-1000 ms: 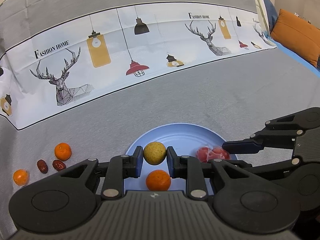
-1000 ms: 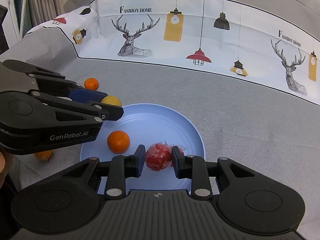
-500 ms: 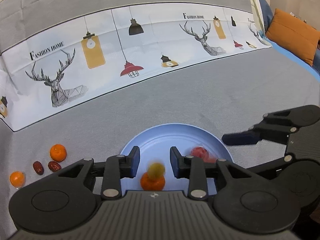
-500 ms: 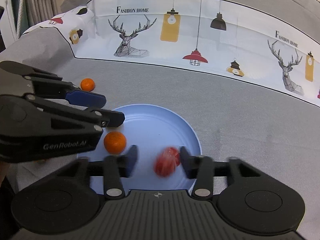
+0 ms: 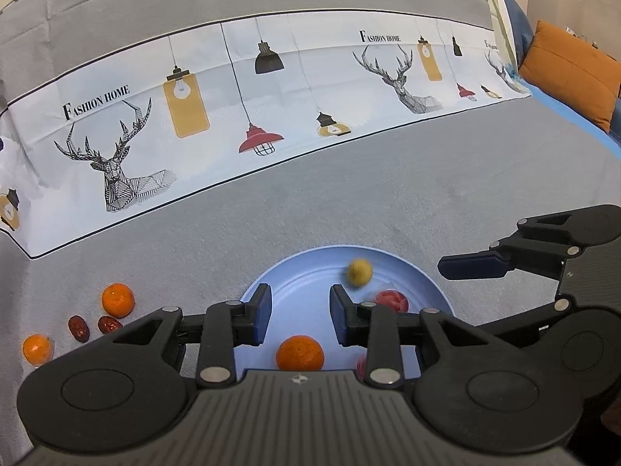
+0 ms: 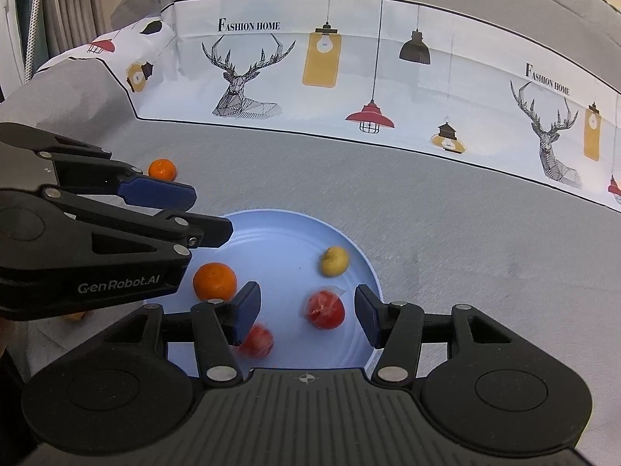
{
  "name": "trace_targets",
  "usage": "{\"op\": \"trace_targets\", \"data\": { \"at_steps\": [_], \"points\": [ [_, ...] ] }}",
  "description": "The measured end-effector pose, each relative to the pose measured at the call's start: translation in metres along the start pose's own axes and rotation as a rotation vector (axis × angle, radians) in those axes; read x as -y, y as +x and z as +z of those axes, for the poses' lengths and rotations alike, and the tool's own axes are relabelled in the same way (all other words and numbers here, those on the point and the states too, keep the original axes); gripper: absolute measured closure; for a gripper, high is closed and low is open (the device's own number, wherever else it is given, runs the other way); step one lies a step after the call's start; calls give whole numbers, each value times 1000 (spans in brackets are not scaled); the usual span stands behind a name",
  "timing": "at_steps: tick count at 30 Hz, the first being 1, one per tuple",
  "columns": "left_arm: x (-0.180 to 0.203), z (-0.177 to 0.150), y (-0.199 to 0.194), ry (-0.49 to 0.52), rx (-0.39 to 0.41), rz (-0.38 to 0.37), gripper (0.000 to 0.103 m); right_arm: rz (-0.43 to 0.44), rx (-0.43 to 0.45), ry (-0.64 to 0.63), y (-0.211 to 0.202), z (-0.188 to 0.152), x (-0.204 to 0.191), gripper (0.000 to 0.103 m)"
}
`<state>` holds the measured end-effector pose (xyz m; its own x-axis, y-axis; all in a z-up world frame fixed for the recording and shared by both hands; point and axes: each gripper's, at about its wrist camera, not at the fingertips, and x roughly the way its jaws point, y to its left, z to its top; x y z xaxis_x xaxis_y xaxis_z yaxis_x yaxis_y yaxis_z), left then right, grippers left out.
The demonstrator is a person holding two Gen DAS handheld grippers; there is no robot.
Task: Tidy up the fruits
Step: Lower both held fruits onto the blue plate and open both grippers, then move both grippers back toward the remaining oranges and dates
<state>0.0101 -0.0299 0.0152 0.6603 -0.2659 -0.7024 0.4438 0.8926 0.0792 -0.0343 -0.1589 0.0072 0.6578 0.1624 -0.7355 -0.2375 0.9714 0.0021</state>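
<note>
A light blue plate (image 5: 302,303) (image 6: 287,233) lies on the grey cloth. On it are an orange (image 5: 299,353) (image 6: 214,281), a small yellow fruit (image 5: 359,271) (image 6: 334,260) and two wrapped red fruits (image 6: 325,310) (image 6: 256,341), one also showing in the left wrist view (image 5: 392,299). My left gripper (image 5: 299,313) is open and empty above the plate's near side. My right gripper (image 6: 306,312) is open and empty above the red fruits.
Off the plate to the left lie two oranges (image 5: 118,299) (image 5: 37,348) and two dark red dates (image 5: 78,327) (image 5: 109,324). A printed white cloth band (image 5: 271,89) runs along the back. An orange cushion (image 5: 574,73) is at far right.
Both grippers opened and let go of their fruit. The yellow fruit dropped from the left gripper and rolled to the plate's far side. The red fruit dropped from the right gripper onto the plate.
</note>
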Motion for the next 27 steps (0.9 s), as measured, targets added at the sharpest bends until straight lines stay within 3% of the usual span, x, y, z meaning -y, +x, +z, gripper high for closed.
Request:
{"op": "trace_targets", "data": {
  "at_steps": [15, 23, 27],
  "points": [
    [0, 2, 0, -9, 4, 11, 67, -22, 23, 4, -1, 0, -1, 47],
    [-6, 4, -1, -32, 10, 26, 78, -24, 33, 8, -1, 2, -2, 48],
    [-13, 6, 1, -61, 2, 41, 84, -20, 37, 5, -1, 2, -3, 57]
  ]
}}
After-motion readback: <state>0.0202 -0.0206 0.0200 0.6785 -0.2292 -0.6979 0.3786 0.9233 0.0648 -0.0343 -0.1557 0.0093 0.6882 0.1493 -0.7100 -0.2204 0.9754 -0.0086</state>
